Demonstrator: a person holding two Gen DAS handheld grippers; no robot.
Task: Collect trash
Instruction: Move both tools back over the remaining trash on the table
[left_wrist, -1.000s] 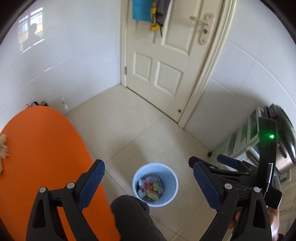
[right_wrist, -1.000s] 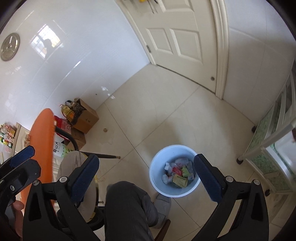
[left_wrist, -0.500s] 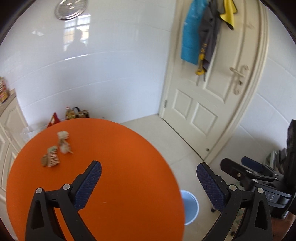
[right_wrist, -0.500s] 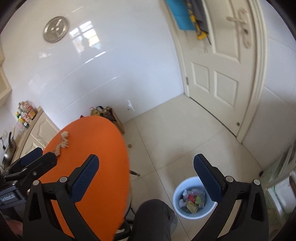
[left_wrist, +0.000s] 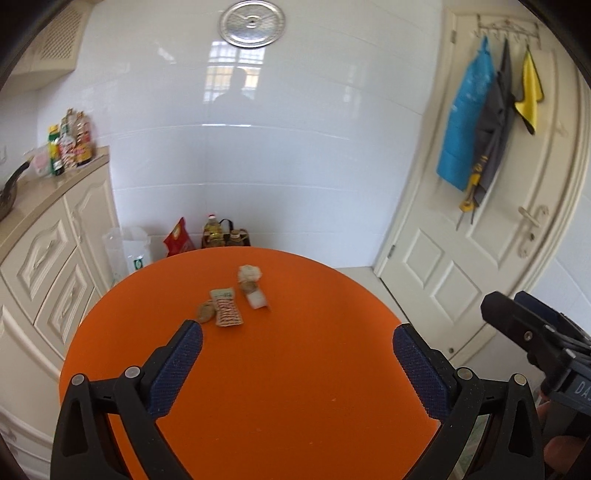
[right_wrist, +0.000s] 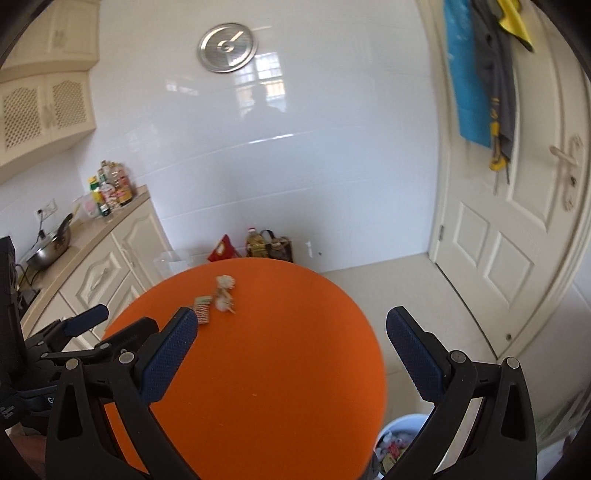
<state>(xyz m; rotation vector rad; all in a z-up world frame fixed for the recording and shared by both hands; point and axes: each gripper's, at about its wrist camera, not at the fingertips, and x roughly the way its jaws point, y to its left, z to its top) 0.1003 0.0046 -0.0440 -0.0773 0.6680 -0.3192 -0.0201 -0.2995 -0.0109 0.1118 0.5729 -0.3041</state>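
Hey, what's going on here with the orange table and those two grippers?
A person is clearing trash with a handheld gripper in each hand. The left gripper and right gripper both hover over the round orange table, jaws open and empty. A few scraps lie near the far edge: a striped wrapper, a crumpled wad and some small bits beside them. A blue bin with trash in it sits on the floor by the table.
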